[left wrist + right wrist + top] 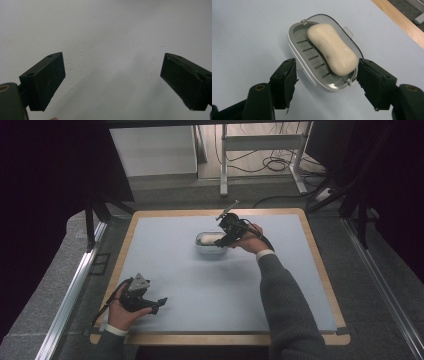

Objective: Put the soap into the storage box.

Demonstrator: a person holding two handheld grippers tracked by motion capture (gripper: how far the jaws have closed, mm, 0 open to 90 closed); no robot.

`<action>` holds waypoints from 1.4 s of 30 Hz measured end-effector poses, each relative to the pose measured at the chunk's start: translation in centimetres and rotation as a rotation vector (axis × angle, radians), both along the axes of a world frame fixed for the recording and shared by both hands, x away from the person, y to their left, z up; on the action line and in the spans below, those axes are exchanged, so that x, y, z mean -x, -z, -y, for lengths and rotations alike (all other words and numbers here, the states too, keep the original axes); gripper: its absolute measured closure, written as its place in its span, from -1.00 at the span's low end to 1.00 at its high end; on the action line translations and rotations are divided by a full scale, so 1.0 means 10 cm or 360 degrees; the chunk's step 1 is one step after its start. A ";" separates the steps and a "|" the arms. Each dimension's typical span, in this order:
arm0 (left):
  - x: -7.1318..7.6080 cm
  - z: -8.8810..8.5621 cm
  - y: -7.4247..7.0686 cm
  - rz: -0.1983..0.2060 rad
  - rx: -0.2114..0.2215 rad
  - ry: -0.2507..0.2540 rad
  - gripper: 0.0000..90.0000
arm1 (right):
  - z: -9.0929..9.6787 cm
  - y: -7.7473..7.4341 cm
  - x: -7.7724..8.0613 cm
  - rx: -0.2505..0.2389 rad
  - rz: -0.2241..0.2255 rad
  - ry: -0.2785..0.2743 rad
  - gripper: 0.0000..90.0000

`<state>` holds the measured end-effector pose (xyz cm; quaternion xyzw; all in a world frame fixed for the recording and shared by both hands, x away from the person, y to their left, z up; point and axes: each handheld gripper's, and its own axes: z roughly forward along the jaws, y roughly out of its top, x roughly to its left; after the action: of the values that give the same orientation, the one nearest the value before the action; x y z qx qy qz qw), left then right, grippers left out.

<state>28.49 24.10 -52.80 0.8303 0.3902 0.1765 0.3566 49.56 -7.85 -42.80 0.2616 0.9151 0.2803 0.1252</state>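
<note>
Soap dish: a grey oval plastic soap dish (312,53) with a slatted floor, on the pale blue table mat (210,285).
Soap: a cream oblong bar of soap (332,49) lying in the dish.
Right gripper (325,83): jaws wide apart, straddling the dish's near end, holding nothing.
Left gripper (112,80): well apart from the dish, jaws spread wide over bare mat, empty.

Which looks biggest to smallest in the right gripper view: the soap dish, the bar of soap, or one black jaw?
1. Soap dish
2. Bar of soap
3. One black jaw, though it sits nearer the camera, so its rank against the soap is unsure.
</note>
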 end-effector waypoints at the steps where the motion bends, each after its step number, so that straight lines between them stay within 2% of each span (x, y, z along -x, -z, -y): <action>1: 0.00 0.00 0.00 0.0000 0.0000 0.0000 -0.86 | 0.00 0.00 0.00 0.0000 0.0000 0.0000 -0.30; 4: 0.00 -0.01 0.00 -0.0001 -0.0006 0.0000 -0.86 | 0.15 0.03 0.12 -0.0087 -0.0001 0.0061 -0.31; 6: 0.00 0.00 0.00 -0.0002 -0.0002 -0.0002 -0.86 | 0.20 0.04 0.15 -0.0095 0.0019 0.0062 -0.31; 7: 0.00 0.00 0.00 -0.0003 -0.0006 -0.0003 -0.86 | 0.29 0.07 0.23 -0.0109 0.0037 0.0075 -0.31; 11: 0.00 0.00 0.00 -0.0007 -0.0007 -0.0004 -0.86 | 0.47 0.12 0.38 -0.0153 0.0066 0.0103 -0.33; 13: 0.00 0.00 0.00 -0.0007 -0.0010 -0.0004 -0.86 | 0.51 0.13 0.42 -0.0160 0.0079 0.0108 -0.33; 14: 0.00 0.01 0.00 -0.0006 -0.0011 -0.0005 -0.86 | 0.61 0.16 0.52 -0.0164 0.0096 0.0116 -0.34; 16: 0.00 0.01 0.00 -0.0005 -0.0012 -0.0005 -0.86 | 0.65 0.18 0.57 -0.0162 0.0110 0.0121 -0.34; 17: 0.00 0.01 0.00 -0.0006 -0.0014 -0.0006 -0.86 | 0.75 0.21 0.66 -0.0150 0.0139 0.0141 -0.34; 24: 0.00 0.01 0.00 -0.0006 -0.0011 -0.0015 -0.86 | 1.06 0.33 0.98 -0.0217 0.0183 0.0193 -0.34; 27: 0.00 0.02 0.01 -0.0003 -0.0005 -0.0023 -0.86 | 1.17 0.41 1.14 -0.0257 0.0220 0.0231 -0.34; 31: 0.00 0.02 0.00 0.0000 -0.0001 -0.0026 -0.86 | 1.32 0.53 1.32 -0.0269 0.0236 0.0270 -0.34; 34: 0.00 0.02 0.00 0.0001 0.0000 -0.0029 -0.86 | 1.38 0.58 1.38 -0.0258 0.0236 0.0276 -0.34; 36: -0.01 0.03 0.01 -0.0002 -0.0009 -0.0030 -0.86 | 1.48 0.65 1.42 -0.0264 0.0236 0.0311 -0.34; 42: -0.01 0.04 0.03 -0.0008 -0.0021 -0.0019 -0.86 | 1.57 0.74 1.42 -0.0258 0.0219 0.0366 -0.34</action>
<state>28.63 23.65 -53.14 0.8307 0.3948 0.1791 0.3493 35.40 -23.59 -50.24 0.3540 0.8427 0.3542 0.1975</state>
